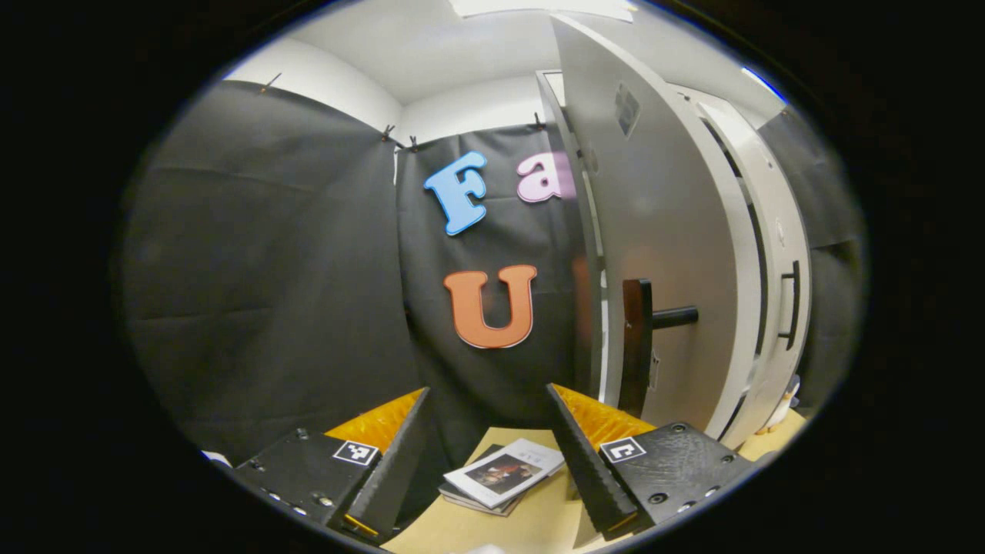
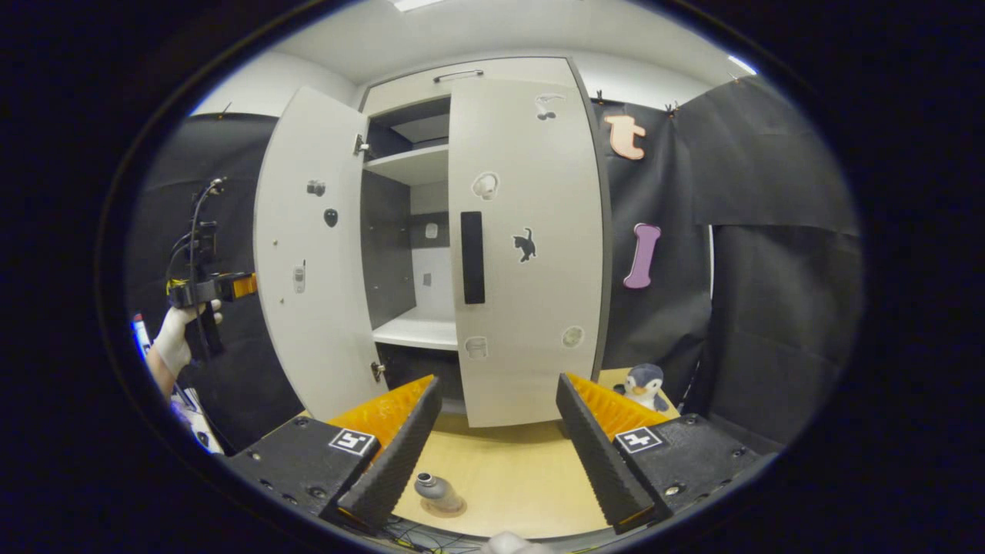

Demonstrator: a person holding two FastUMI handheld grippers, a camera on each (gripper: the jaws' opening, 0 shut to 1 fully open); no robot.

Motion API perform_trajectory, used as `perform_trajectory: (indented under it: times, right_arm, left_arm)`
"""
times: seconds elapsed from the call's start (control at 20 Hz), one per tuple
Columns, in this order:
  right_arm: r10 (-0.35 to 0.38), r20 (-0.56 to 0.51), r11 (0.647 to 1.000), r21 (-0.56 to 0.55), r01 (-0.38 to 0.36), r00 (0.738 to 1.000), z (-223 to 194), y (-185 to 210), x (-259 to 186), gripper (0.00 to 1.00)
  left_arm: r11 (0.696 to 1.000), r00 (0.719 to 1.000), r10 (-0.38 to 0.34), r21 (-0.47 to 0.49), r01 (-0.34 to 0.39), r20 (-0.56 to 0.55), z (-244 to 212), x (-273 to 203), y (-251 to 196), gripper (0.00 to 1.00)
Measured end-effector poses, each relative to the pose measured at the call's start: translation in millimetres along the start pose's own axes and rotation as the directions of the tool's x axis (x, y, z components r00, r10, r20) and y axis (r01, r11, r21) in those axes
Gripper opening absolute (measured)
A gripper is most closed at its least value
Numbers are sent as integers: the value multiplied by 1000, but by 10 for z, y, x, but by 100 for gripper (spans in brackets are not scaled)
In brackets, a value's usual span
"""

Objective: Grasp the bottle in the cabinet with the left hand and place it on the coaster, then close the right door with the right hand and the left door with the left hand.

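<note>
- Closing the left door [image 2: 312, 254]: this looks to be the step in hand, since the bottle [image 2: 435, 488] already stands on the coaster [image 2: 445, 508], on the near part of the table [image 2: 508, 469], between the right gripper's fingers.
- Right door [image 2: 527, 246]: appears swung nearly shut, with a dark handle [image 2: 472, 258] on its left edge; a gap into the cabinet [image 2: 415, 231] remains between the doors.
- Left gripper [image 1: 489, 450]: jaws spread, holding nothing; in the left gripper view the open door [image 1: 654, 246] stands close on the right, its handle [image 1: 654, 319] just beyond the fingers.
- Right gripper [image 2: 492, 446]: jaws spread, empty, hanging back over the table.
- Method, as a judgement: lay the left fingers flat on the door's outer face near the handle edge and push in a steady arc.
- Hazard: books [image 1: 504, 477] lie under the left gripper; a toy penguin [image 2: 645, 385] sits far right.
</note>
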State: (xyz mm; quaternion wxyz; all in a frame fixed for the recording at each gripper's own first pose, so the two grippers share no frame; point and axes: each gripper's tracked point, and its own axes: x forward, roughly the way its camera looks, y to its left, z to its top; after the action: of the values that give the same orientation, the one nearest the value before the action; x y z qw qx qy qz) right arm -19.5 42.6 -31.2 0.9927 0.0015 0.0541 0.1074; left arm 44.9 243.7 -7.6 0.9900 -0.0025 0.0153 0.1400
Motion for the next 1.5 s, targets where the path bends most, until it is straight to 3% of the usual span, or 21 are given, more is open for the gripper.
perform_trajectory:
  times: [0.05,0.25,0.35,0.5,0.8,0.85,1.15,1.5]
  right_arm:
    - [6,1,1000,0,-6,1000,0,-57,-27,98]
    - [33,8,999,0,-33,999,23,-313,-115,99]
    - [40,9,999,8,-40,999,24,-472,-154,99]
    - [41,1,999,9,-41,999,15,-751,-166,98]
    - [13,-18,1000,29,-13,1000,37,-1193,-165,98]
    - [11,-20,1000,28,-11,1000,54,-1223,-162,98]
    - [-4,9,1000,26,3,1000,134,-1270,-191,98]
    - [-29,45,1000,12,28,999,229,-1146,-110,96]
  left_arm:
    - [1000,1000,7,-4,-7,-6,-5,-25,-39,93]
    - [1000,1000,17,-5,-17,-14,31,-138,-286,89]
    - [1000,1000,5,-6,-6,-15,39,-194,-517,93]
    - [1000,1000,-17,-12,17,-9,47,-224,-878,87]
    - [994,994,-104,-28,103,-21,53,-151,-1519,93]
    - [994,993,-112,-19,111,-24,47,-165,-1598,99]
    - [992,991,-127,-27,126,-38,48,-401,-1721,97]
    - [985,984,-171,-4,171,-48,-1,-1076,-1956,98]
